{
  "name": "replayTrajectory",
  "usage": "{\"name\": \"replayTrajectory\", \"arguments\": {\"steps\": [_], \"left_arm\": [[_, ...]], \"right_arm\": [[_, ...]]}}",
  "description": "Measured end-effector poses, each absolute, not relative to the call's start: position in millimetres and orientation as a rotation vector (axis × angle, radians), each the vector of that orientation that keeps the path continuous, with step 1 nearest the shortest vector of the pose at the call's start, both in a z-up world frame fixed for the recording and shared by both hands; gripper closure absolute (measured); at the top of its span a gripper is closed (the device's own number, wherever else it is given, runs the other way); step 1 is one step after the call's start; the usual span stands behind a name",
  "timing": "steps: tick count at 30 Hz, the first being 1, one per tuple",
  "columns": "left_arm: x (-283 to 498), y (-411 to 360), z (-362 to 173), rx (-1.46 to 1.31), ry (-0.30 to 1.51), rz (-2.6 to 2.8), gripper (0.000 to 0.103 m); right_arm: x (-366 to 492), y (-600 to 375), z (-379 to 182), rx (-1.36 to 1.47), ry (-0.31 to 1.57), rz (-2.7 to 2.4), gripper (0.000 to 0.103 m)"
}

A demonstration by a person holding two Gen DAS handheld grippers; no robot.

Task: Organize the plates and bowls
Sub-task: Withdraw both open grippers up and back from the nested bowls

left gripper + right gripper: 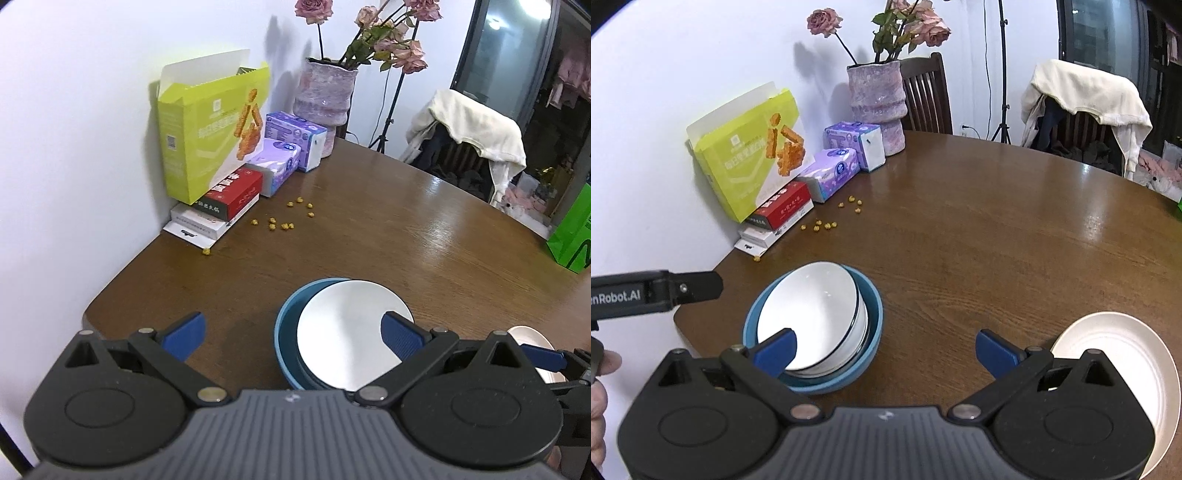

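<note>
A blue bowl (286,332) (873,295) sits near the table's front edge with a white bowl (343,336) (812,314) nested tilted inside it. A cream plate (1123,369) (528,336) lies flat to the right of them. My left gripper (291,338) is open, hovering just before the bowls, its right finger over the white bowl. My right gripper (886,350) is open above bare table between the bowls and the plate, holding nothing. The left gripper's side (665,290) shows at the right wrist view's left edge.
Along the wall stand a green snack box (210,136), stacked boxes (218,210), tissue packs (280,158) and a pink vase (325,99) of roses. Yellow crumbs (284,218) lie scattered near them. Chairs, one with a draped cloth (476,125), stand beyond the round table (406,229). A green bag (572,232) stands right.
</note>
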State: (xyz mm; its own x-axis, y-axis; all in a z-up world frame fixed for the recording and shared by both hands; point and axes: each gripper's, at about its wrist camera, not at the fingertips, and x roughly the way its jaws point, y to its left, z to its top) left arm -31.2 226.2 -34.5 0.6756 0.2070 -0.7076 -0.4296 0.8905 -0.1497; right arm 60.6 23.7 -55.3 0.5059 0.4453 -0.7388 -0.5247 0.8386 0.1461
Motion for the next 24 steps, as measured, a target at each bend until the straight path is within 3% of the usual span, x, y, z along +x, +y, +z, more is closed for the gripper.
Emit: {"name": "replayTrajectory", "arguments": {"steps": [24], "left_arm": [[-77.3, 201.9, -23.7, -0.371, 0.739, 0.423, 0.000]], "right_arm": [[23.0, -7.4, -38.8, -0.090, 0.841, 0.607, 0.000]]}}
